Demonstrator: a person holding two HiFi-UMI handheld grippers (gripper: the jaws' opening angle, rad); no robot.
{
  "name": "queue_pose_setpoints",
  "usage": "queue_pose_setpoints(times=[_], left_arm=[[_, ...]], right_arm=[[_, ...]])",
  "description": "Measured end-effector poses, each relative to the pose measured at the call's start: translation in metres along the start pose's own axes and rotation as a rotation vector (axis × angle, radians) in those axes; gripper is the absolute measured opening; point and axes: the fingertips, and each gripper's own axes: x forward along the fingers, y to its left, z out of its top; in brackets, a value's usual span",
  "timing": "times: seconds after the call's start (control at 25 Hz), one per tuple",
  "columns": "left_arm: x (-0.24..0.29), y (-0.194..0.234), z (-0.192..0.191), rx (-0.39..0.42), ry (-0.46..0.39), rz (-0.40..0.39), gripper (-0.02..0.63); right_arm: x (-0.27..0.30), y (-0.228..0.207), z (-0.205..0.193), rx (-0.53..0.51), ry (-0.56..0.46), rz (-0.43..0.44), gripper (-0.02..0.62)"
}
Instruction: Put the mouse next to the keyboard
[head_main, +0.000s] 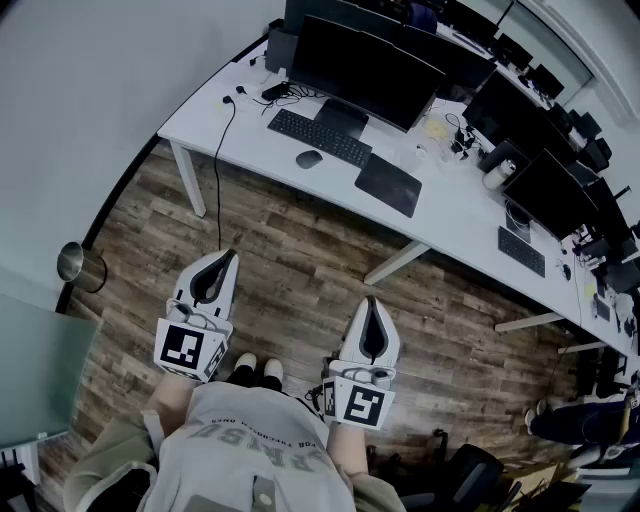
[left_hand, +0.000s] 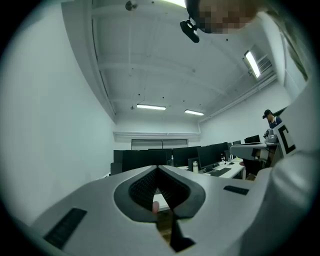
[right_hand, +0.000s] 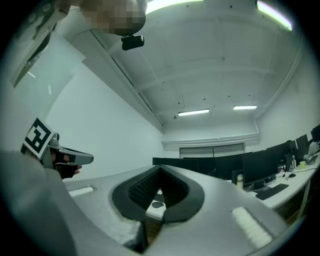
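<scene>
Two grippers to tell about, and nothing held in either one. Holding the left gripper (head_main: 228, 258) and the right gripper (head_main: 371, 303) out about level over the wood floor (head_main: 300, 250), side by side, both with jaws pressed shut tip to tip. Standing well back from the long white desk (head_main: 450, 215), so not reaching for anything yet. Can spot the mouse (head_main: 309, 158) lying on the desk just in front of the keyboard (head_main: 320, 137), near its middle, with the dark mouse pad (head_main: 388, 184) off to the right and a big screen (head_main: 365, 70) behind. Can also peek at the mouse through the little gap below the right gripper's closed tips, so probably aiming that one at it. Shut and empty most likely because too far away to grab anything. Looks close to the keyboard already, so hard to say whether the job is done or not begun. To pick it up: step closer, open the jaws wide, then come down on the two sides of the mouse.
</scene>
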Motion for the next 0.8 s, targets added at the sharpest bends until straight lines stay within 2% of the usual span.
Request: queue_pose_setpoints(times=[0.64, 0.8], left_arm=[[0.020, -0.016, -0.008, 0.000, 0.022, 0.010, 0.011], [0.028, -0.022, -0.009, -0.001, 0.019, 0.032, 0.011]], right_arm=[[0.006, -0.023, -0.010, 0.001, 0.019, 0.012, -0.002], [0.011, -0.037, -0.013, 0.068, 0.000, 0.049, 0.000]])
